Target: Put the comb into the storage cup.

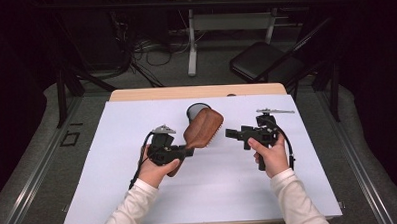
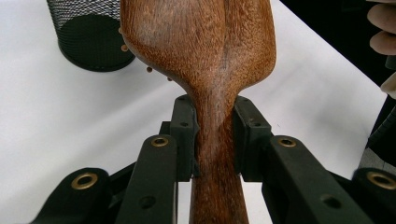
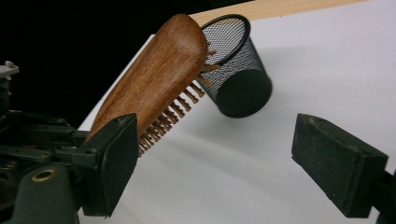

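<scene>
In the high view the left gripper [image 1: 188,152] pinches the handle of a wooden hairbrush [image 1: 204,127], whose head is raised over the white sheet [image 1: 114,185] and covers part of the black mesh cup [image 1: 196,110] behind it, while the right gripper [image 1: 231,134] points at the brush from just beside it. In the left gripper view both jaws press on the narrow neck of the hairbrush [image 2: 205,56] — its top is cut off, and the mesh cup [image 2: 88,37] stands behind at the left. In the right gripper view the jaws are spread with nothing between them, and the hairbrush [image 3: 154,79] leans with bristles down against the rim of the mesh cup [image 3: 238,70] — I cannot see anything inside the cup.
</scene>
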A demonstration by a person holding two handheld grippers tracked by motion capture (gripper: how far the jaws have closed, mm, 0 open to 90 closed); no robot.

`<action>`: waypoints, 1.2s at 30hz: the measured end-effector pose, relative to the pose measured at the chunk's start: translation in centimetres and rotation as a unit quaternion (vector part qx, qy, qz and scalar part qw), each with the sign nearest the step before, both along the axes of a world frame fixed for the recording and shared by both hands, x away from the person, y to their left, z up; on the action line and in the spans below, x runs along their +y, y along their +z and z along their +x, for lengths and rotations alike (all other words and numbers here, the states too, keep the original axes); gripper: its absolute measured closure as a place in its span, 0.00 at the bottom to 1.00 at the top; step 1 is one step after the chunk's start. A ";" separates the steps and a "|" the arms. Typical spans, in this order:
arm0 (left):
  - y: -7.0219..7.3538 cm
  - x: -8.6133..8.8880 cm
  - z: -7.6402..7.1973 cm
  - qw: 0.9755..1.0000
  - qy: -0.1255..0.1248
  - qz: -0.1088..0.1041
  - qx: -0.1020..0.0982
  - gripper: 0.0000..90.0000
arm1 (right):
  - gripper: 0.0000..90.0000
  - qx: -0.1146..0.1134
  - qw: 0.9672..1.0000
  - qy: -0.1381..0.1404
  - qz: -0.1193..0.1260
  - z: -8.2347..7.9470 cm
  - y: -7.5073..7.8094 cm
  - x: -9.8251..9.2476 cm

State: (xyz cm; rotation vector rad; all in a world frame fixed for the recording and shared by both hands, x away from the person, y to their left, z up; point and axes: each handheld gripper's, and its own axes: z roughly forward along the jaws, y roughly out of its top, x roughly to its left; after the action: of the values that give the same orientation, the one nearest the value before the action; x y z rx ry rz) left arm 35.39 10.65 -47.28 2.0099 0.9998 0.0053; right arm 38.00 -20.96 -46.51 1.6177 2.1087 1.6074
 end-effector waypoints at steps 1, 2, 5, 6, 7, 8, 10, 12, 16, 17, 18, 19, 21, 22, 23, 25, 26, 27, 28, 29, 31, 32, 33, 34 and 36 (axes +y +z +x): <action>0.0 -0.1 -0.1 1.000 -0.001 0.000 -0.001 0.81 | 0.17 0.004 1.000 0.002 0.007 0.1 -0.1 0.0; 0.0 -0.2 -0.1 1.000 -0.002 0.000 -0.002 0.81 | 0.17 0.010 1.000 0.003 0.014 0.1 -0.2 0.0; -0.1 -0.5 -0.3 1.000 -0.008 -0.004 0.000 0.81 | 0.17 0.015 1.000 0.005 0.024 0.1 -0.4 -0.1; -0.1 -0.6 -0.4 1.000 -0.010 -0.005 -0.001 0.81 | 0.17 0.016 1.000 0.004 0.025 0.1 -0.4 -0.1; -0.1 -0.7 -0.5 1.000 -0.012 -0.006 -0.001 0.81 | 0.17 0.016 1.000 0.005 0.025 0.1 -0.4 -0.1; -0.1 -0.7 -0.5 1.000 -0.012 -0.006 -0.001 0.81 | 0.17 0.016 1.000 0.005 0.025 0.1 -0.4 -0.1; -0.2 -1.0 -0.7 1.000 -0.015 -0.007 -0.002 0.81 | 0.17 0.015 1.000 0.004 0.027 0.1 -0.4 -0.1; -0.2 -1.3 -1.0 1.000 -0.019 -0.007 -0.006 0.81 | 0.17 0.016 0.999 0.007 0.030 0.0 -0.4 0.0; -0.3 -1.7 -1.4 1.000 -0.026 -0.014 -0.011 0.81 | 0.18 0.017 0.999 0.011 0.036 0.0 -0.5 0.1; -0.3 -1.8 -1.5 0.999 -0.026 -0.017 -0.012 0.81 | 0.19 0.018 0.999 0.012 0.038 0.0 -0.5 0.1; -0.3 -1.8 -1.5 0.999 -0.028 -0.018 -0.013 0.81 | 0.19 0.018 0.999 0.014 0.039 0.0 -0.5 0.2; -0.3 -1.9 -1.6 0.999 -0.028 -0.019 -0.013 0.81 | 0.20 0.017 0.999 0.014 0.039 -0.1 -0.5 0.2; -0.3 -2.0 -1.8 0.999 -0.031 -0.025 -0.013 0.81 | 0.20 0.017 0.999 0.017 0.041 -0.1 -0.5 0.3; -0.4 -2.0 -1.8 0.999 -0.031 -0.028 -0.013 0.81 | 0.21 0.019 0.999 0.018 0.042 -0.1 -0.5 0.3; -0.4 -2.0 -1.8 0.999 -0.031 -0.028 -0.013 0.81 | 0.21 0.020 0.999 0.020 0.045 0.0 -0.5 0.3; -0.5 -2.1 -1.9 0.999 -0.033 -0.032 -0.011 0.81 | 0.22 0.021 0.998 0.024 0.052 0.0 -0.6 0.4; -0.6 -2.1 -1.9 0.999 -0.034 -0.034 -0.010 0.81 | 0.22 0.022 0.998 0.025 0.053 0.0 -0.6 0.3; -0.7 -2.2 -1.9 0.999 -0.034 -0.036 -0.009 0.81 | 0.22 0.022 0.998 0.025 0.055 0.0 -0.6 0.3; -0.7 -2.2 -1.9 0.999 -0.034 -0.036 -0.009 0.81 | 0.23 0.026 0.998 0.029 0.055 0.0 -0.6 0.3; -0.7 -2.2 -2.0 0.999 -0.035 -0.037 -0.011 0.81 | 0.23 0.024 0.997 0.028 0.061 0.0 -0.6 0.3; -0.8 -2.3 -2.1 0.999 -0.035 -0.038 -0.013 0.81 | 0.24 0.025 0.997 0.030 0.065 0.0 -0.6 0.3; -0.8 -2.4 -2.1 0.998 -0.036 -0.039 -0.014 0.81 | 0.24 0.026 0.997 0.031 0.065 0.1 -0.6 0.3; -0.8 -2.4 -2.1 0.998 -0.037 -0.039 -0.015 0.81 | 0.24 0.027 0.997 0.031 0.067 0.1 -0.7 0.4; -0.8 -2.5 -2.2 0.998 -0.038 -0.040 -0.015 0.81 | 0.24 0.028 0.997 0.032 0.068 0.1 -0.7 0.4; -0.8 -2.6 -2.3 0.998 -0.041 -0.040 -0.015 0.81 | 0.24 0.031 0.997 0.035 0.068 0.1 -0.7 0.4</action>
State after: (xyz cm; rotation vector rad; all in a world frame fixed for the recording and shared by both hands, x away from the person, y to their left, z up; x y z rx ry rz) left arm 33.13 8.07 -48.13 1.9709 0.8856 -0.0472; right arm 38.09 -20.55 -47.24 1.6725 2.1522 1.7797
